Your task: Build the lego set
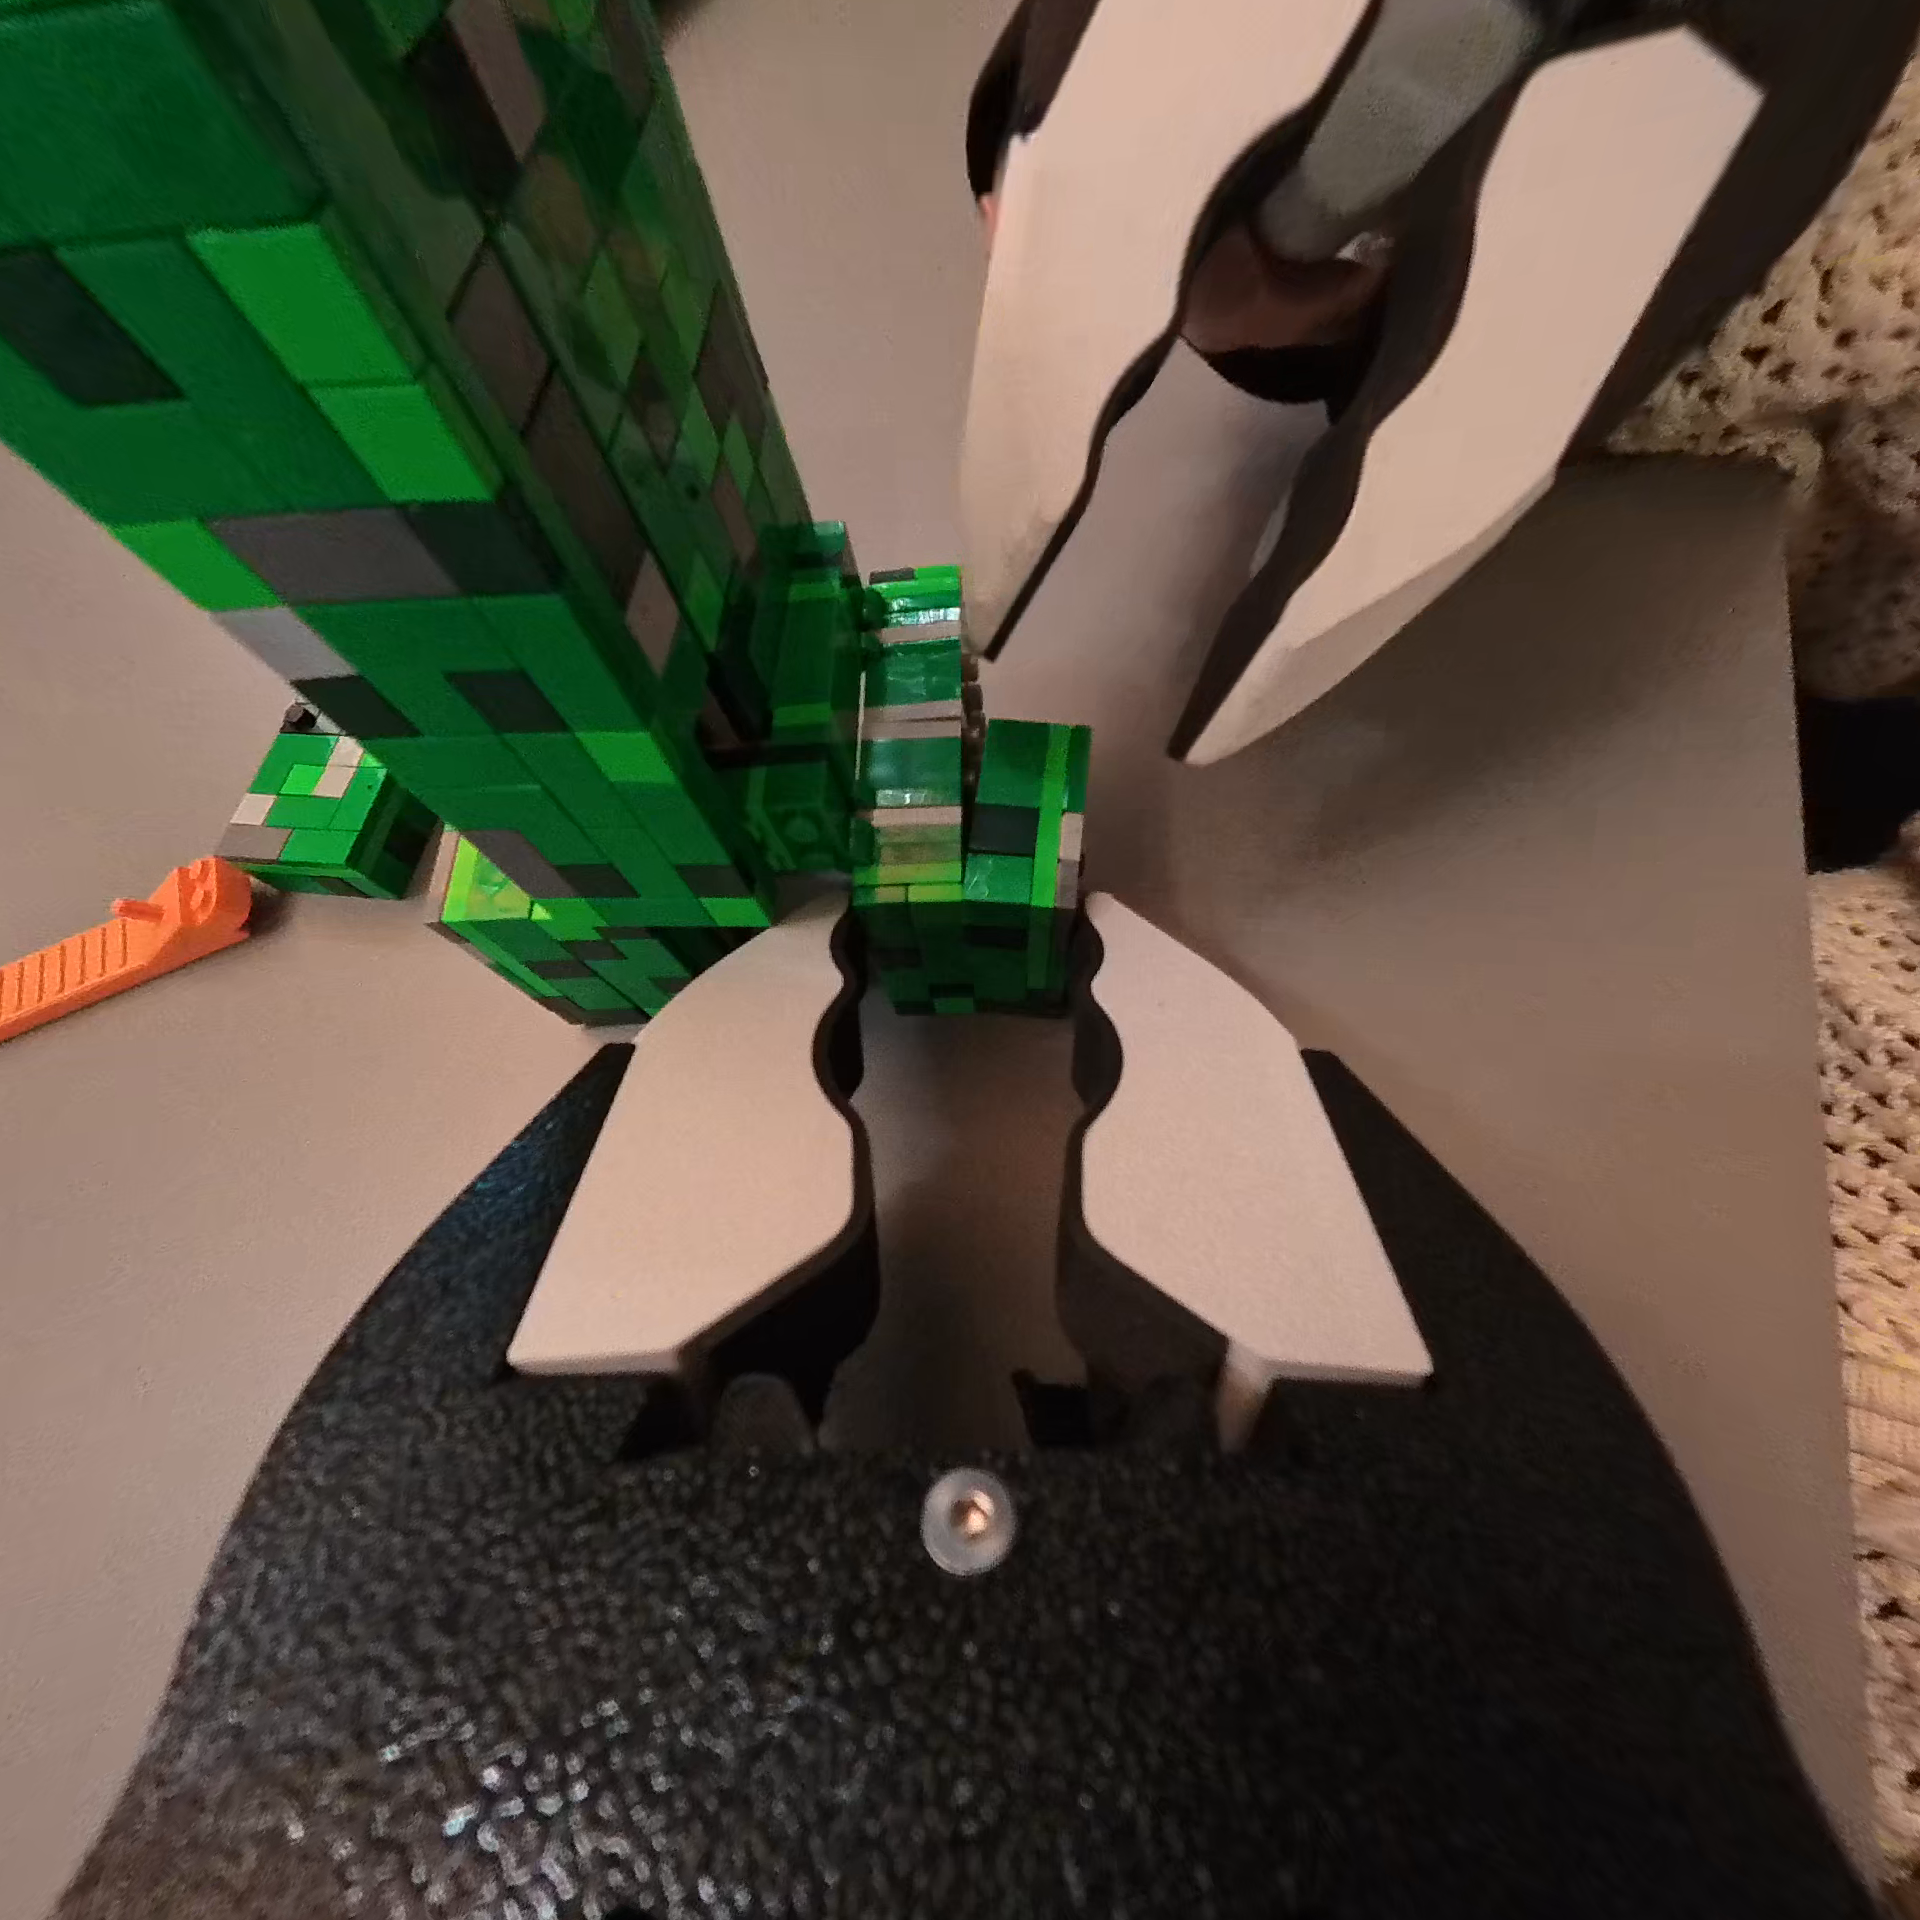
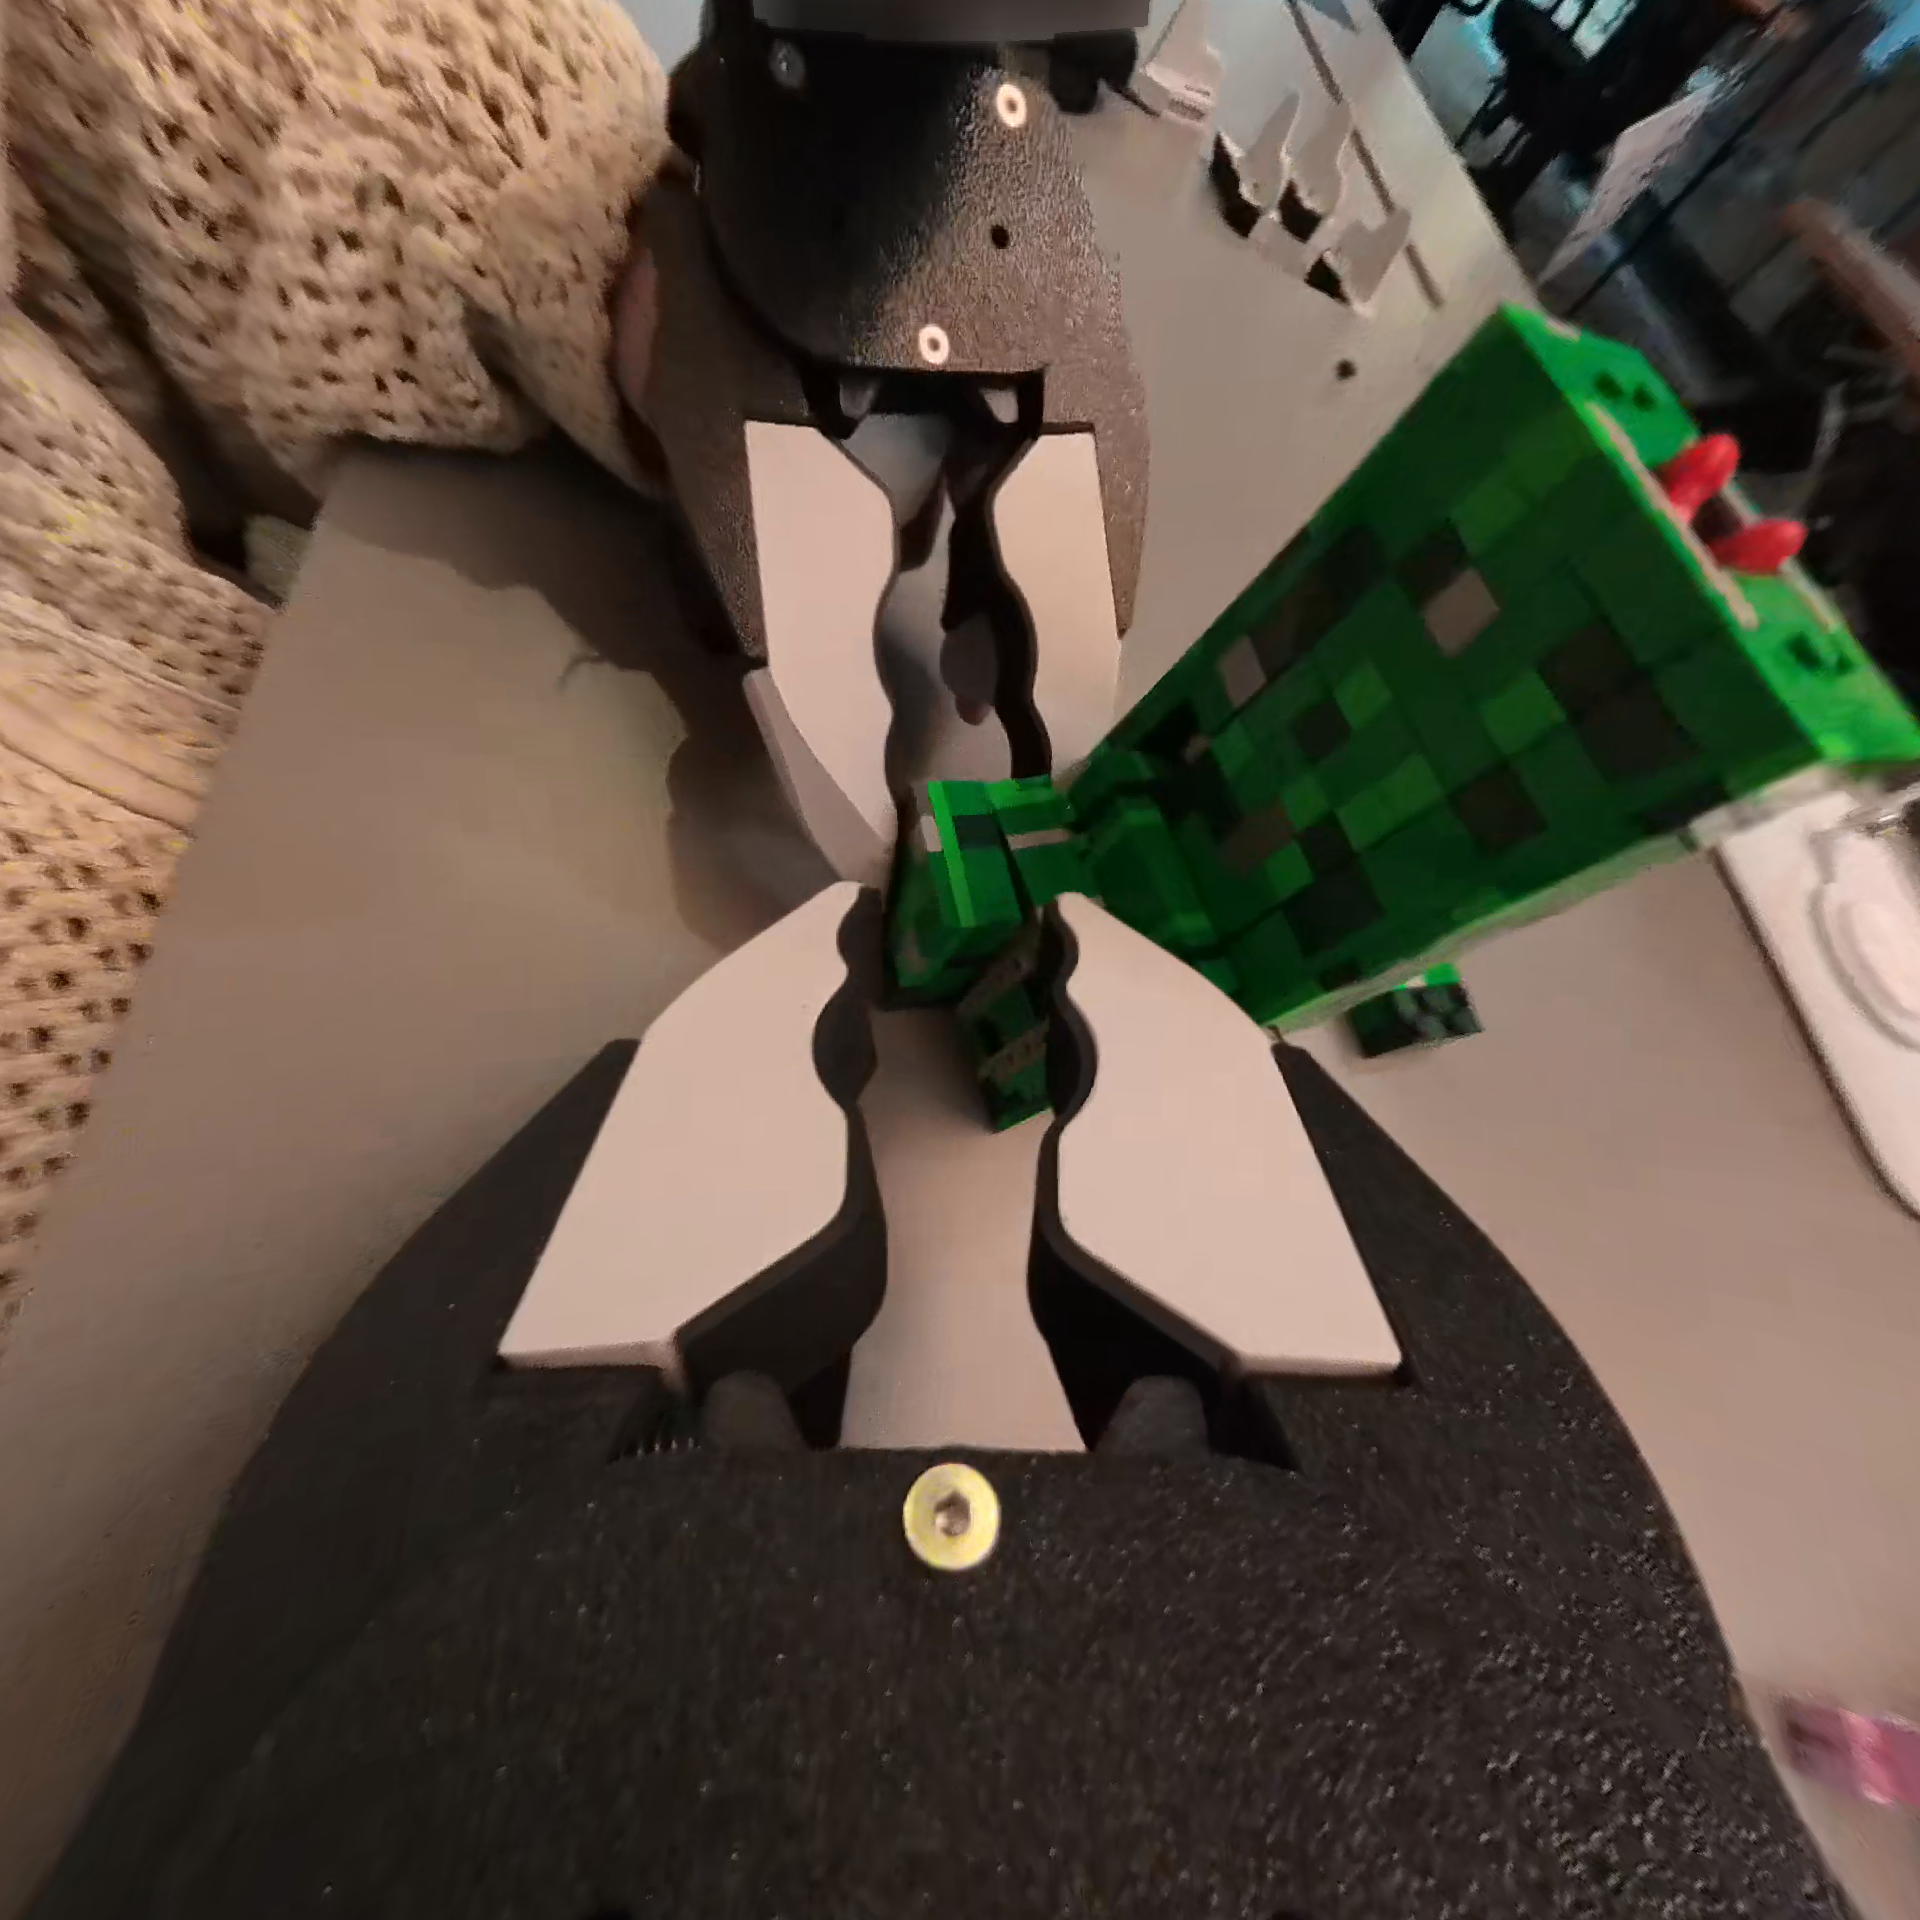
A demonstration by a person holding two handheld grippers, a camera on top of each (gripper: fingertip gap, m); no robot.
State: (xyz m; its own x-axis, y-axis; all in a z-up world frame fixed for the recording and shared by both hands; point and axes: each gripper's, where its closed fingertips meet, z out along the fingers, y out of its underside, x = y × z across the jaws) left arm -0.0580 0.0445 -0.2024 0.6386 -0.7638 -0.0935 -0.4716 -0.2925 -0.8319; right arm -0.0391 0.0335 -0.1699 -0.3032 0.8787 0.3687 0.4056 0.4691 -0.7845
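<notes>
Both grippers on the blocky green lego leg

Left gripper (image 1: 966,935) pinches the small pixel-patterned green leg block (image 1: 971,914) at the base of the tall smooth-tiled green body (image 1: 436,499); right gripper (image 2: 961,935) grips the neighbouring stepped piece (image 2: 1008,1039), on a matte grey table (image 1: 208,1195).

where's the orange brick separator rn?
Left wrist view only: the orange brick separator lies flat on the grey table at the far left edge, just left of a small loose green block beside the tall green model.
</notes>
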